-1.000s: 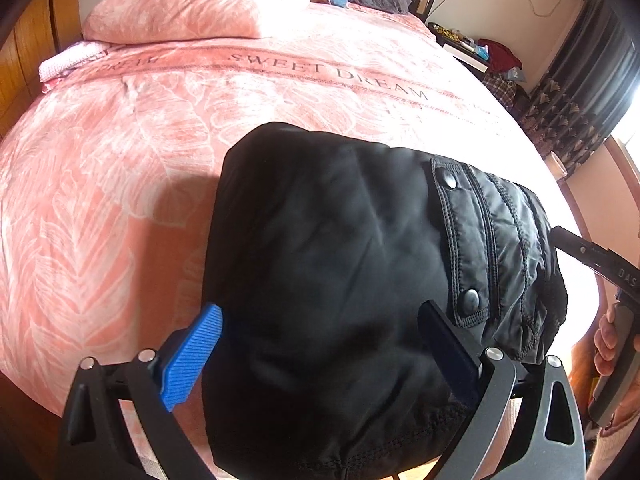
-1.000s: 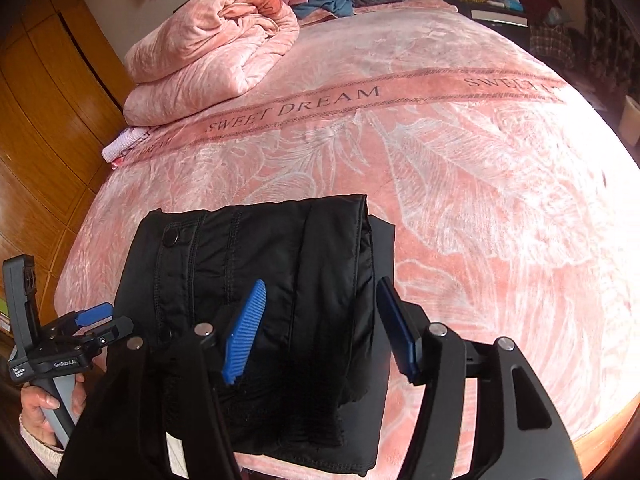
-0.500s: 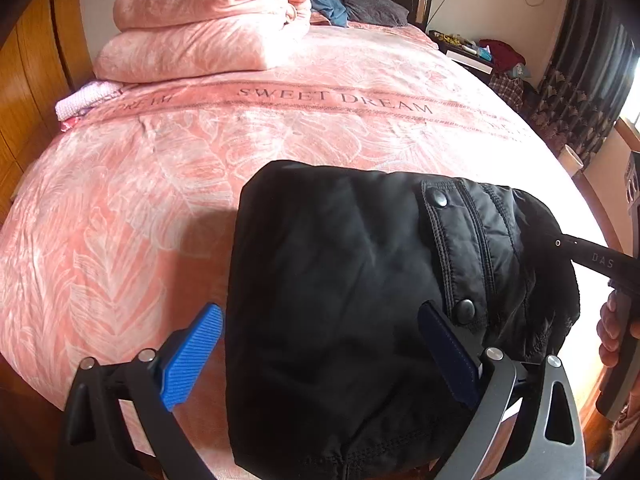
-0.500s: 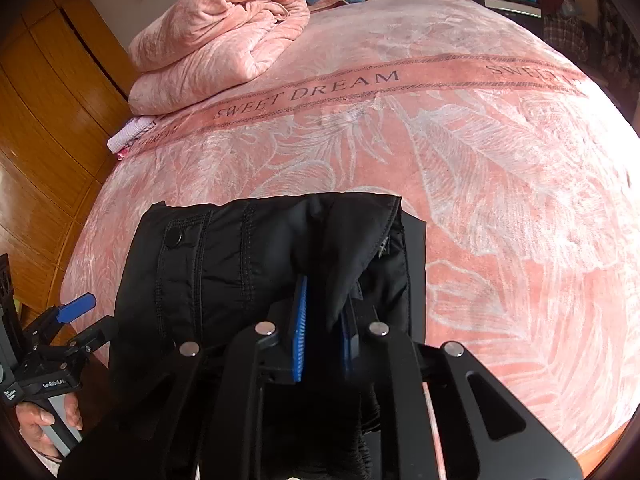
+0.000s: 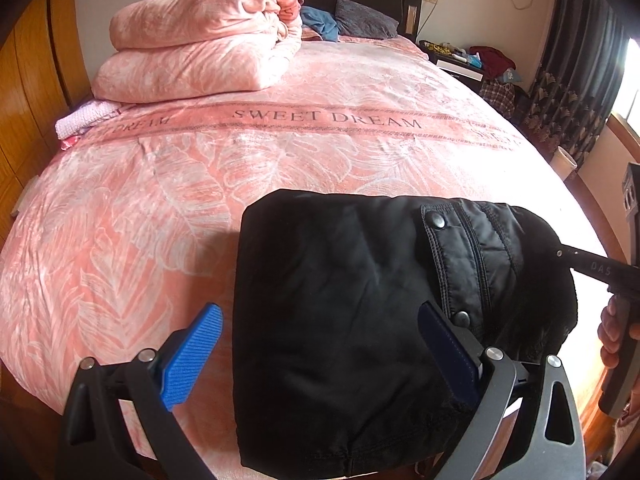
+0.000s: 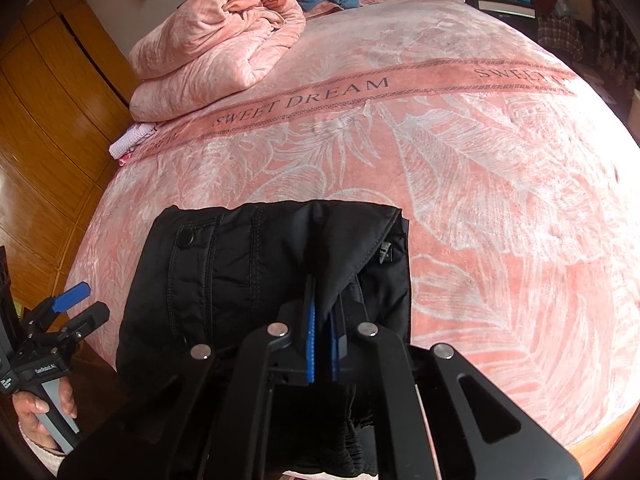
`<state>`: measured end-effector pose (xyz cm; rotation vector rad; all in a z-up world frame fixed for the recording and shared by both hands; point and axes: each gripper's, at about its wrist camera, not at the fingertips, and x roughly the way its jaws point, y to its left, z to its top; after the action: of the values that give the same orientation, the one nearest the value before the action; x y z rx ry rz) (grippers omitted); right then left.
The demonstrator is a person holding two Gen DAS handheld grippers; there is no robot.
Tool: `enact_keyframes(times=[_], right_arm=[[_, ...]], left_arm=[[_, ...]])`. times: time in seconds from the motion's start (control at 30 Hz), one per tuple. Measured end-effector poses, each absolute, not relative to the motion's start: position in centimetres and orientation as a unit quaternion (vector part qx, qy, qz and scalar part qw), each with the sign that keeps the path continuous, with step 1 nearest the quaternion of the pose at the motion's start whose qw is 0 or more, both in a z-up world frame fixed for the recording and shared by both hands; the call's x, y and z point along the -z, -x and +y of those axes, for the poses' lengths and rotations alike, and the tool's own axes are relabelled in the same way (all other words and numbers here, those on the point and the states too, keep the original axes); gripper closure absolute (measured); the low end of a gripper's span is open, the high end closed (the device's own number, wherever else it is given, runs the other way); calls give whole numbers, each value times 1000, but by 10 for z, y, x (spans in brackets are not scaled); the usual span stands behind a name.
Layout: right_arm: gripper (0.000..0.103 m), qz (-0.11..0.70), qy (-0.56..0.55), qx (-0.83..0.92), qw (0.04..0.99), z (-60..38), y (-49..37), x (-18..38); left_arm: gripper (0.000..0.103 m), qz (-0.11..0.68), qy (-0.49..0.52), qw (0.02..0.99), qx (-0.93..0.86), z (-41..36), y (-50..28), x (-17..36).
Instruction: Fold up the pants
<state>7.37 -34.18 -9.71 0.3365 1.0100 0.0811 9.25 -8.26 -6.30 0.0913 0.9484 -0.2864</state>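
Plush pink bedspread (image 5: 168,208) bears folded quilted black pants (image 6: 248,280), right gripper (image 6: 322,344) pinching them, left gripper (image 5: 320,356) spread wide.

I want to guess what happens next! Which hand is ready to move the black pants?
Probably the right. Its fingers are shut on a fold of the pants near the bed's edge, while the left gripper hangs open, pinching nothing.
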Motion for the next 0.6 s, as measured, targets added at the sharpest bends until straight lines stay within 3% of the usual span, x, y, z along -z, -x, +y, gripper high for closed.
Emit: enact_keyframes(times=[0.27,0.33,0.37,0.4,0.6], right_arm=[[93,488,-162,-38,857,-340,-73,114],[83,483,-162,-39,860,-342,-70,111],[71,480,-166,-38,861,-343,-66,108],[69,477,-171,-42,861,-345,-63,106],[69,473,-165,-42,865,-347,-40,96]], left_arm=[[4,445,-54,883,137,-85,-87,57],[4,442,-55,885,137,-85,-86,56],[4,441,-56,885,137,-85,-86,55],[4,441,-56,885,138,-86,-86,55],[4,444,-58,883,140,-88,-86,57]])
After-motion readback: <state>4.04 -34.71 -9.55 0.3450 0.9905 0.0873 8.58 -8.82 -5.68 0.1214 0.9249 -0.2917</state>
